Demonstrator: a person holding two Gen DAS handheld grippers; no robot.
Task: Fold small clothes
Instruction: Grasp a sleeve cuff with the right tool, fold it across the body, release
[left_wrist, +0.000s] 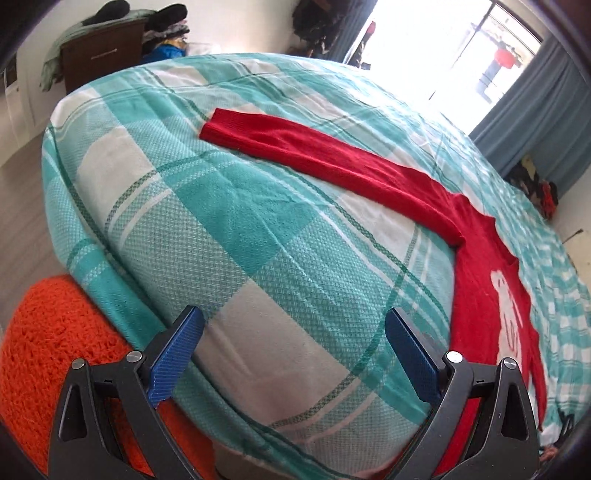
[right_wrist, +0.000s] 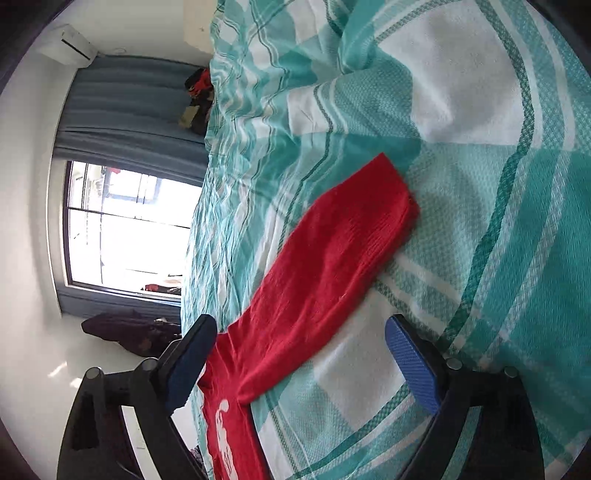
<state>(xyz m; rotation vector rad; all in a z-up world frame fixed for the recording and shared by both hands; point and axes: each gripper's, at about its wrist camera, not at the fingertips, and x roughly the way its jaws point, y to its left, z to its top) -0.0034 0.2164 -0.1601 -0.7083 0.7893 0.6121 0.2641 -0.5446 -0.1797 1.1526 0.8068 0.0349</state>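
Note:
A small red sweater (left_wrist: 476, 280) with a white print lies flat on the teal-and-white checked bedsheet (left_wrist: 236, 229). One long sleeve (left_wrist: 314, 147) stretches out to the upper left. My left gripper (left_wrist: 293, 328) is open and empty, hovering over the sheet to the left of the sweater body. In the right wrist view the other sleeve (right_wrist: 332, 258) runs up and to the right, with the printed body (right_wrist: 225, 435) at the bottom. My right gripper (right_wrist: 299, 339) is open above the base of that sleeve, holding nothing.
An orange knitted cushion (left_wrist: 55, 354) sits by the bed corner at lower left. A brown cabinet (left_wrist: 99, 51) piled with clothes stands behind the bed. A window (right_wrist: 125, 225) with blue curtains (left_wrist: 535, 122) lies beyond the bed, with clothes heaps on the floor.

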